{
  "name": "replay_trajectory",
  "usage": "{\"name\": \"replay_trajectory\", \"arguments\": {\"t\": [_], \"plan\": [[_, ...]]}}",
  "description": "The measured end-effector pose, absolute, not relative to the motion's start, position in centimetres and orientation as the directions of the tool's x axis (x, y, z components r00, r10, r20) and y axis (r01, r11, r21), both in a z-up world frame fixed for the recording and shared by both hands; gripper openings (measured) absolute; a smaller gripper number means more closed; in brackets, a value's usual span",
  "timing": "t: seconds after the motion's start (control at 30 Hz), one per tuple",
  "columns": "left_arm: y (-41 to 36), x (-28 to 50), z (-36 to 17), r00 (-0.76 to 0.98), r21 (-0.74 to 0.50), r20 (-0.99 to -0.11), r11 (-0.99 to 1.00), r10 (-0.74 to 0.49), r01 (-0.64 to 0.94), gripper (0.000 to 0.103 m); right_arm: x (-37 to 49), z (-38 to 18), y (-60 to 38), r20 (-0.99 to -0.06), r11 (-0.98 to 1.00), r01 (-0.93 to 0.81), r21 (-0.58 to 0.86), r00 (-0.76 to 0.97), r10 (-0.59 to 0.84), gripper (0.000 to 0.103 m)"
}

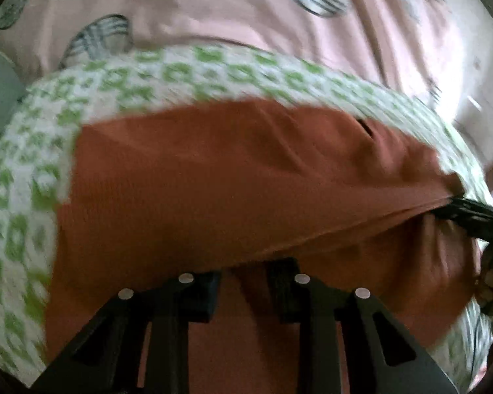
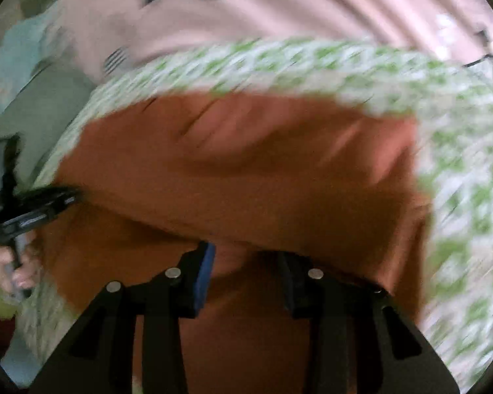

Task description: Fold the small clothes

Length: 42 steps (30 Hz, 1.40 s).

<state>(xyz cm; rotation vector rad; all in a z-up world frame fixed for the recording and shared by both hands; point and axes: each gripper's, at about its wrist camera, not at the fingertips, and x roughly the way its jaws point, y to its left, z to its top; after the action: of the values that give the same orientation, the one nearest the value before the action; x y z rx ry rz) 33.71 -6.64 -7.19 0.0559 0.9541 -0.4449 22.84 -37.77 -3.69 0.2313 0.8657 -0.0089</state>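
Both grippers pinch the rust garment (blurred); green-checked cloth beneath.

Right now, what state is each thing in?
Orange garment: near edge lifted and doubled over, wrinkled, lying on the green cloth.
Green cloth: spread flat under the garment.
Pink sheet: spread beneath, lightly creased.
Left gripper: fingers apart, garment edge between them; grip unclear.
Right gripper: fingers apart, garment edge between them; grip unclear.
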Motion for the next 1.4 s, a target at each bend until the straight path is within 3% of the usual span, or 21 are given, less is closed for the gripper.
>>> {"name": "replay_trajectory", "arguments": {"t": [0.17,0.33,0.47,0.6,0.93,1.4], "plan": [[-2.5,38.1,-5.3,0.585,-0.141,-0.783,0.977,-0.209,0.160,0.025,21.7,-1.7,-43.8,-0.654,0.883,0.291,0.369,0.756,0.024,0.039],[2.5,36.2,-4.4,0.623,-0.174,-0.772,0.985,-0.127,-0.015,0.046,17.5,-1.1,-42.3,-0.625,0.870,0.258,0.419,0.777,0.070,0.039],[5.7,31.3,-4.4,0.614,-0.257,-0.772,0.964,-0.165,-0.064,0.049,14.8,-1.3,-38.6,-0.611,0.870,0.195,0.453,0.778,0.144,0.041],[7.7,26.3,-5.1,0.606,-0.332,-0.769,0.937,-0.204,-0.107,0.058,12.4,-2.1,-35.2,-0.600,0.854,0.152,0.497,0.771,0.212,0.055],[8.6,17.1,-8.1,0.538,-0.480,-0.768,0.868,-0.348,-0.124,0.061,8.5,-3.4,-30.7,-0.600,0.837,0.110,0.537,0.747,0.287,0.056],[6.6,18.5,-9.5,0.534,-0.545,-0.744,0.827,-0.402,-0.136,0.067,7.5,-4.2,-29.6,-0.617,0.833,0.110,0.542,0.725,0.306,0.057]]}}
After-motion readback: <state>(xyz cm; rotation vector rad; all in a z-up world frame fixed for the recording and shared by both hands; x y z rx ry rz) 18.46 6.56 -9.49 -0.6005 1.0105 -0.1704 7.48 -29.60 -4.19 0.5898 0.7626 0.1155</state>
